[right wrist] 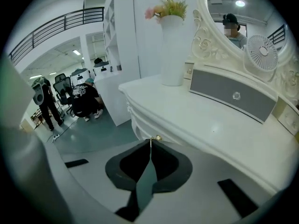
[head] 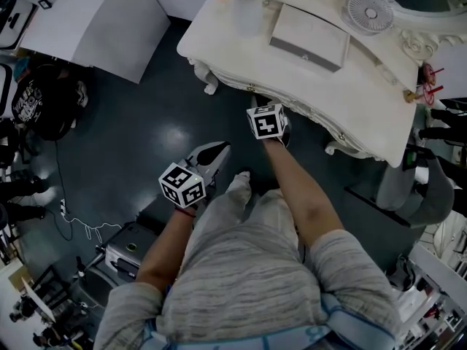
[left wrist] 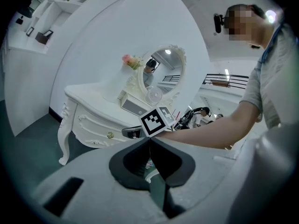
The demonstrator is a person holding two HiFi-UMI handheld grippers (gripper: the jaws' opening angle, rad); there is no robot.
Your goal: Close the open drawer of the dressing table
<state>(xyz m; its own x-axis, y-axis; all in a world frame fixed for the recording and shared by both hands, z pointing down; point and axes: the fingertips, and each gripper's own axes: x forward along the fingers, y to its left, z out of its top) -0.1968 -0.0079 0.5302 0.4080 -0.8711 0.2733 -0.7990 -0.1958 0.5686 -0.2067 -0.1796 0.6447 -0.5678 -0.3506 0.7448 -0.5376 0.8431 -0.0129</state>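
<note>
Along the front edge of the table (head: pixel 365 93), just under its lip, sits the drawer (left wrist: pixel 96 127). From the left gripper view its carved front looks flush with the frame. I see no gap, so I judge it is pushed home or very nearly so.

Its gold knob (right wrist: pixel 158 137) shows just past the tips of my right gripper (right wrist: pixel 150 143), whose fingers are pressed together with nothing between them. I take that as a pushing pose: closed fingers make one blunt nose to lean on the drawer front, and a knob needs no grasp when the drawer only has to go in. Whether the tips touch the knob or the front I cannot tell from this angle.

My left gripper (left wrist: pixel 149 141) hangs over the floor (head: pixel 146 122), well apart from the table's front edge and aimed toward it. Its fingers are together too, and empty. I read it as parked out of the way, since one hand is enough here.

On top, the vase (right wrist: pixel 173 50) stands near the left end, the grey-fronted box (right wrist: pixel 231 94) is toward the back of the middle, and the fan (right wrist: pixel 261 52) is at the back edge by the mirror (right wrist: pixel 243 8). All sit back from the front edge, so a push on the drawer should not reach them, though a hard shove could rock the vase.
</note>
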